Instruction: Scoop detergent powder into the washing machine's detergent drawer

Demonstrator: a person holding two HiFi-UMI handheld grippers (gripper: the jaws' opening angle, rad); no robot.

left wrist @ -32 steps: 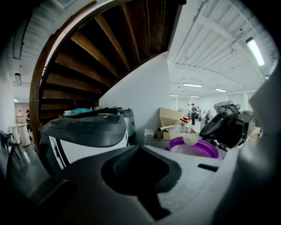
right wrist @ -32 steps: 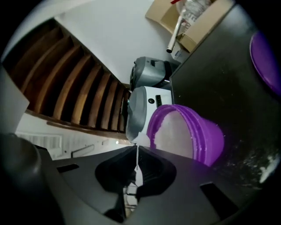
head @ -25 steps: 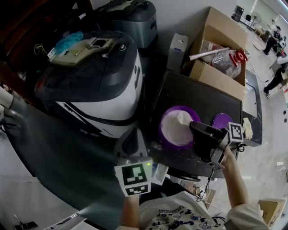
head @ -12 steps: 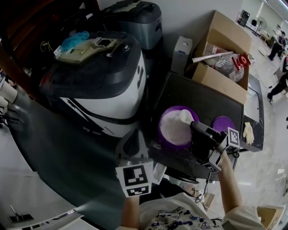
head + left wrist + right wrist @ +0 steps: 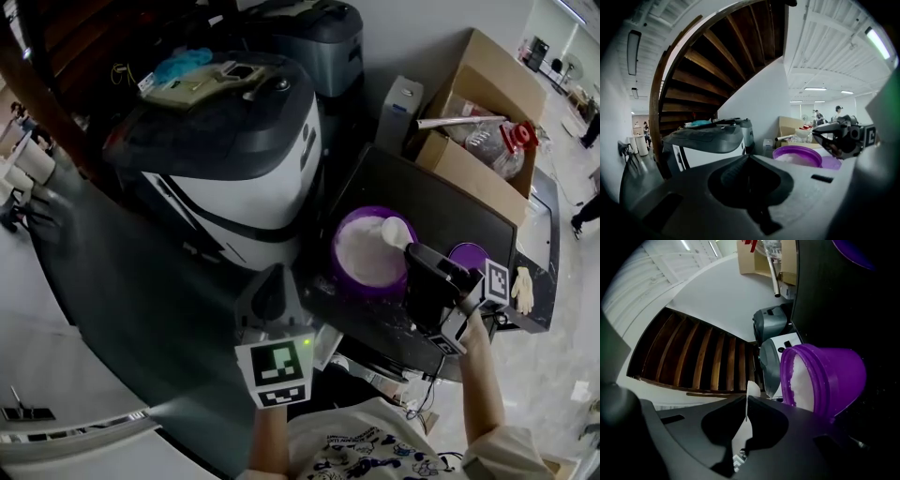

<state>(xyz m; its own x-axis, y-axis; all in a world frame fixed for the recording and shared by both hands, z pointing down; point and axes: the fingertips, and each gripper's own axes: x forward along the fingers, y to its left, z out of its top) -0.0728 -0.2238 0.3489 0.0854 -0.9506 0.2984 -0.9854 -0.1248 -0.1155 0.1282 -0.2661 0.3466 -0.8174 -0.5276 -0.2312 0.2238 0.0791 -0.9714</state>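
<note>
Right gripper (image 5: 418,255) pinches scoop (image 5: 395,231), bowl over tub (image 5: 343,231) powder; left gripper (image 5: 269,284) pressed together, empty, left of tub. Washer (image 5: 234,159) behind it.

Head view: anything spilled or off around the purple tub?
Yes: white specks litter the dark table on the near side of the purple tub, likely spilled powder. Tub stands upright, lid off beside it.

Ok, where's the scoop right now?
Head view, right side: the white scoop is in the right gripper's jaws, its bowl over the purple tub of powder on the dark table.
</note>
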